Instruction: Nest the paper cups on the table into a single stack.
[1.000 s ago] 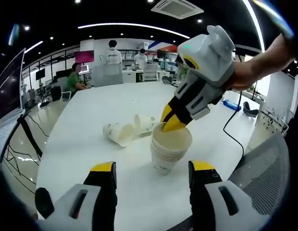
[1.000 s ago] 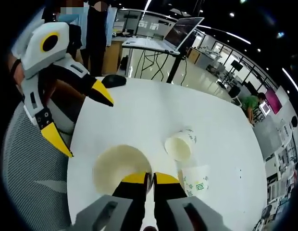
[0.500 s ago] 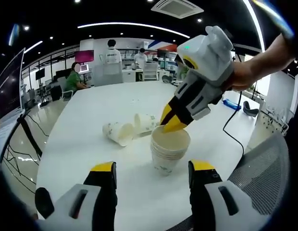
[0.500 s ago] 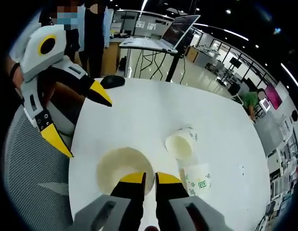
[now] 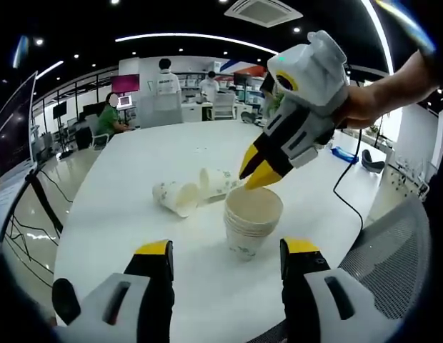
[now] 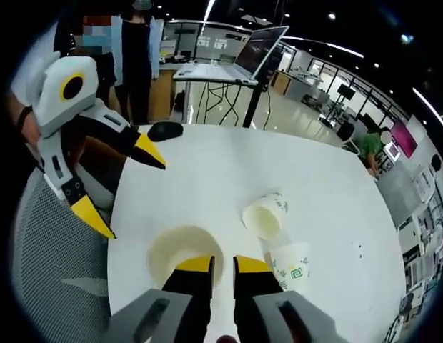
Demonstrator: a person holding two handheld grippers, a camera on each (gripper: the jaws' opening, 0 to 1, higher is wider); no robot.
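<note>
A stack of nested paper cups [image 5: 251,221] stands upright on the white table [image 5: 136,171]. Two loose cups lie on their sides just beyond it: one with its mouth towards me [image 5: 176,198] and one with a green print [image 5: 218,181]. My right gripper [image 5: 259,171] hovers just above the stack's rim, jaws slightly parted and holding nothing. My left gripper [image 5: 227,249] is wide open in front of the stack. In the right gripper view the stack [image 6: 184,250] is just ahead of the right gripper [image 6: 223,264], with the loose cups [image 6: 264,216] [image 6: 291,264] to the right and the left gripper [image 6: 121,186] open at the left.
A black mouse [image 6: 164,131] lies at the table's edge. A grey mesh chair [image 5: 393,250] stands close to the table. A laptop [image 6: 239,61] sits on a stand beyond the table. People stand and sit at desks in the background.
My right gripper's jaws have parted from shut and lifted a little off the stack's rim. The stack and the loose cups have stayed put, and the left gripper has held still.
</note>
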